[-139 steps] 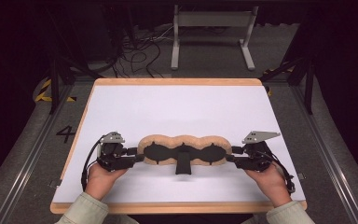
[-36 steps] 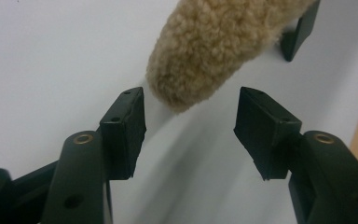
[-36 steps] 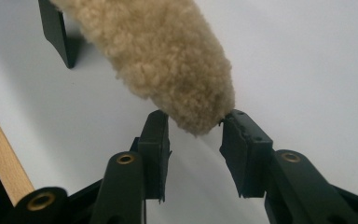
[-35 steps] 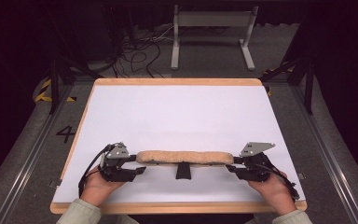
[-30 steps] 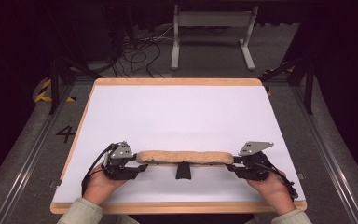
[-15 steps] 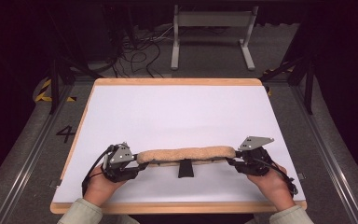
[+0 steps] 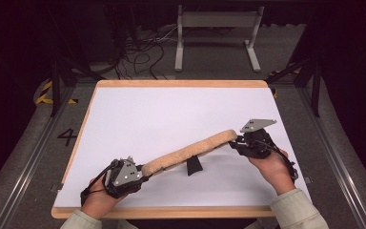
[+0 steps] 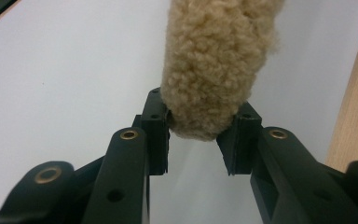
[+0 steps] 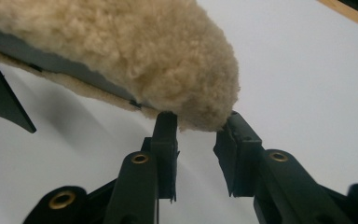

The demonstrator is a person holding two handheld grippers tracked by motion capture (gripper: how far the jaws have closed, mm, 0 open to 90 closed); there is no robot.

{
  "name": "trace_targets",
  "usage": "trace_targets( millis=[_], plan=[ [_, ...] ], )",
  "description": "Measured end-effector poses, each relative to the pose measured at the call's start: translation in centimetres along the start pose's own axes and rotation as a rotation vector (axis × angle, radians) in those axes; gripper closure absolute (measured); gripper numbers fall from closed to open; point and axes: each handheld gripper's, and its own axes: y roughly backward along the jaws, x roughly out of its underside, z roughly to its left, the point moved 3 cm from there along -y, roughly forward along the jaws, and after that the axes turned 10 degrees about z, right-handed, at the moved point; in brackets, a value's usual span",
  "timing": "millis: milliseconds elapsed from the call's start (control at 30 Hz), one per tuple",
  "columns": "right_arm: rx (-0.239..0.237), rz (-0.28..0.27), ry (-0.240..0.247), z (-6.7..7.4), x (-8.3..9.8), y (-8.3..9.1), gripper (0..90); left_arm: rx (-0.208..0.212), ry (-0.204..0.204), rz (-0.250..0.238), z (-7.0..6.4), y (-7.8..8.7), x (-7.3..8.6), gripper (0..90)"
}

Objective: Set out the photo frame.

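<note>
A long tan fleece pad [image 7: 190, 151], folded lengthwise, hangs slanted above the white table top [image 7: 171, 109]. A black tab [image 7: 194, 166] dangles from its middle. My left gripper [image 7: 145, 172] holds the near-left end and my right gripper [image 7: 233, 143] holds the higher far-right end. In the left gripper view both pads press the fleece pad [image 8: 214, 70] at my left gripper [image 8: 200, 135]. In the right gripper view the fleece pad [image 9: 135, 51], with its grey lining [image 9: 74, 70] showing underneath, sits in my right gripper [image 9: 196, 126]. Both grippers' jaws have just been closing on the pad.
The table top has a wooden rim [image 7: 181, 83]. Beyond its far edge stand a grey metal frame [image 7: 217, 33] and loose cables [image 7: 133, 62] on the floor. A dark post [image 7: 55, 81] rises at the left, another [image 7: 317, 81] at the right.
The pad, level near the front edge before, now slants: the right hand rose and moved away with its end, the left hand drew its end nearer and leftward.
</note>
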Motion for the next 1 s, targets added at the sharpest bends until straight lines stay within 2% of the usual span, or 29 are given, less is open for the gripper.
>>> trace_targets(
  millis=[200,433,567,600,633,733,800,1000],
  plan=[
    [-0.036,-0.008,-0.004,-1.1,-1.8,-1.9,68.8,-0.002,-0.008,-0.009,-0.6,0.4,-0.1,67.0],
    [-0.066,0.002,0.016,-2.0,-3.4,-4.4,68.9,0.004,-0.010,0.016,-0.8,-0.2,0.0,66.9],
    [-0.095,0.051,0.012,-2.4,-3.4,-6.8,68.8,0.018,-0.003,0.052,-0.7,-1.2,0.2,66.8],
    [-0.094,0.070,0.013,-2.5,-3.4,-7.4,68.8,0.036,0.005,0.062,-0.8,-1.4,0.3,66.8],
    [-0.090,0.075,0.017,-2.5,-3.5,-7.9,68.6,0.045,0.003,0.053,-0.7,-1.5,0.3,66.7],
    [-0.086,0.061,0.011,-2.6,-3.7,-8.2,67.8,0.072,0.005,0.052,-1.0,-1.7,0.2,66.5],
    [-0.085,0.056,0.008,-2.6,-3.7,-8.3,66.6,0.073,-0.015,0.055,-1.2,-1.9,0.1,66.1],
    [-0.080,0.057,0.007,-2.3,-3.6,-8.0,62.4,0.077,-0.039,0.054,-1.5,-2.0,0.1,64.9]
  ],
)
